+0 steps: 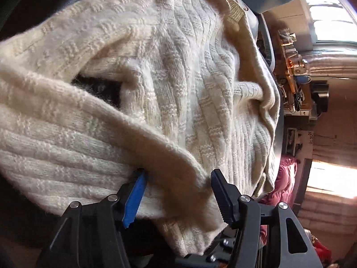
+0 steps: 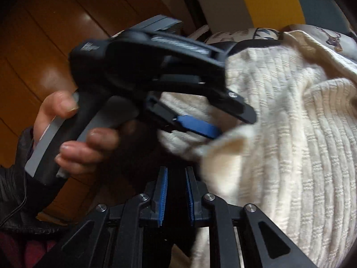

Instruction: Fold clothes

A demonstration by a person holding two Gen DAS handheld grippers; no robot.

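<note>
We find no legible writing; a small pale mark on the left tool point(image 2: 232, 120) body is too blurred to read. Its jaws stand wide apart around a thick fold of the cream knit sweater point(image 1: 169, 71), which is heaped close before both cameras. Our right tool point(image 2: 176, 189) has its blue pads nearly together, with nothing seen between them.

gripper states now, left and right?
Left gripper: jaws apart around a cream sweater fold, not clamped.
Right gripper: jaws nearly shut, holding nothing.
</note>
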